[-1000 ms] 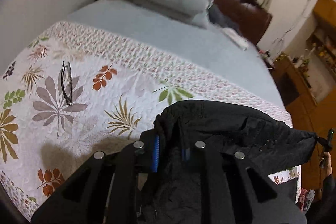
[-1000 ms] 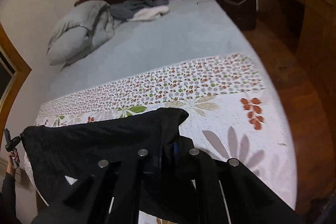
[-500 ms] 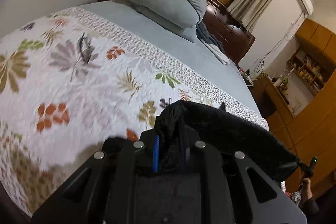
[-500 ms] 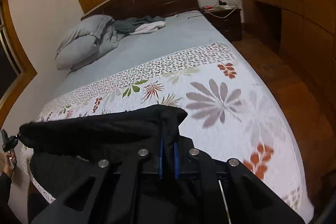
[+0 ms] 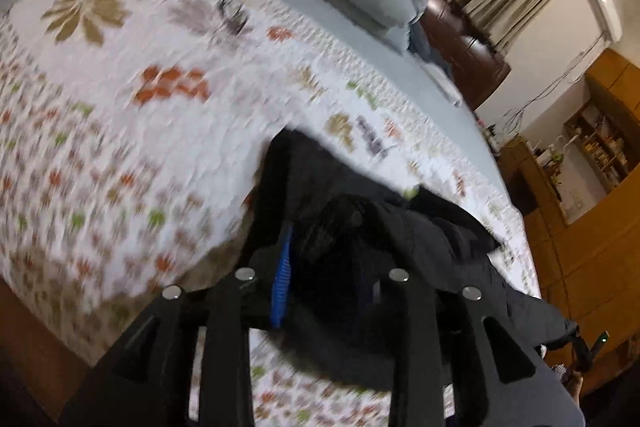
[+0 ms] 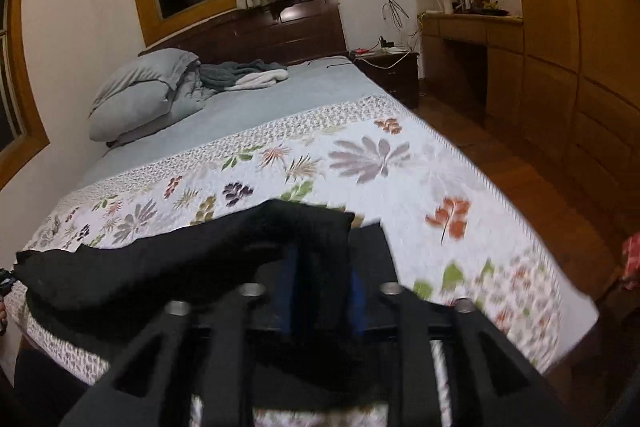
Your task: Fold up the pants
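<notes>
Evidently this is the laying-down step: the black pants [image 6: 168, 267] are stretched between the two grippers over the near edge of the bed [image 6: 256, 103], sagging onto the floral quilt [image 6: 400, 163] close to its front corner.

The right gripper [image 6: 320, 291] has just been opening — its blue pads now stand apart with the black cloth between them, draped over the fingers rather than pinched. The left gripper [image 5: 324, 279] has just been opening too, though less; one blue pad [image 5: 282, 279] shows clear of the fabric, the bunched cloth lies loose in the gap, and the far pad is hidden by it, so I read it as released but cannot be certain of that side.

To do this step well, I would let both ends go at the same height and only once the cloth rests flat on the quilt — dropping one end early would leave the span twisted. The fabric looks thin and slippery, so it may cling to the fingers; drawing each gripper straight back along its own line, not sideways, should keep the edge from dragging. Much of the garment appears to hang off the near edge, and its weight could pull the rest down, so sliding it further onto the bed before folding seems wise. The left view is blurred, so finer creases cannot be told.
</notes>
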Demonstrator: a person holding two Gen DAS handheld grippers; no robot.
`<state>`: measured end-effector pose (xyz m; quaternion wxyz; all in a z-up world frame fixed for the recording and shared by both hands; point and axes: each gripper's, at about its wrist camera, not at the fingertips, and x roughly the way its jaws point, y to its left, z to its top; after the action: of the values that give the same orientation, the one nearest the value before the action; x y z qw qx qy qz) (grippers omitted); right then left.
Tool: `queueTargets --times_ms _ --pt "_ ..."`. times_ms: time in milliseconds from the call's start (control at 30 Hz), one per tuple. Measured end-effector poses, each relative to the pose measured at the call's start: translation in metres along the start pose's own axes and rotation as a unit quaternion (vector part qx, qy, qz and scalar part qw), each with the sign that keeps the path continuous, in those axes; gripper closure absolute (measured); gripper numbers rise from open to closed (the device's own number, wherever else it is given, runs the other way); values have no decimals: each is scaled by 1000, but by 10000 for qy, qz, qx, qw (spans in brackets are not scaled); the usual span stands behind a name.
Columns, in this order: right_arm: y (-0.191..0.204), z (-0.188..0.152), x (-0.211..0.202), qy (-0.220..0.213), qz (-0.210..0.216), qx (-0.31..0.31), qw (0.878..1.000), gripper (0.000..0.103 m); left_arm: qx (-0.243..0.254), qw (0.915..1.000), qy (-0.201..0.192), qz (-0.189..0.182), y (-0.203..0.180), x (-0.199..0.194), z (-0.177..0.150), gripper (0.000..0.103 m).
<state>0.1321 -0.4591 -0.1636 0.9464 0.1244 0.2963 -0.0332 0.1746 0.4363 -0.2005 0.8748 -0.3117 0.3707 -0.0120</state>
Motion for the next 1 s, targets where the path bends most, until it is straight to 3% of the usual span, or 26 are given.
queueTargets --times_ms 100,233,333,500,600,733,800,867,933,1000 --pt "-2 -25 1 256 7 213 9994 50 -187 9993 194 259 17 1 -18 73" --pt "-19 -49 -12 327 -18 1024 9942 30 -497 9950 83 864 38 -15 -37 41" --pt "-39 -67 -15 573 401 1943 9784 26 -471 9942 -37 965 38 -33 -49 31" --pt "-59 -92 -7 690 1586 3356 9260 23 -42 9977 -57 677 0 -45 -60 19" --pt "-65 -99 14 834 1847 3873 8994 22 169 9991 122 369 -28 -32 -62 14" --pt "-66 -106 33 907 1756 4095 8906 23 231 9988 429 5 -55 -13 -73 13" --pt "-66 -104 36 835 1819 4053 8920 30 182 9982 558 -142 -62 -6 -77 13" --pt "-67 -99 43 843 1759 3948 8978 43 133 9980 599 -166 -65 0 -79 12" --pt "-69 -92 55 977 1588 3820 9052 71 -28 9981 590 -152 -64 7 -78 12" --pt "-57 -70 66 1130 1322 3341 9263 91 -331 9976 551 -255 -58 13 -75 12"
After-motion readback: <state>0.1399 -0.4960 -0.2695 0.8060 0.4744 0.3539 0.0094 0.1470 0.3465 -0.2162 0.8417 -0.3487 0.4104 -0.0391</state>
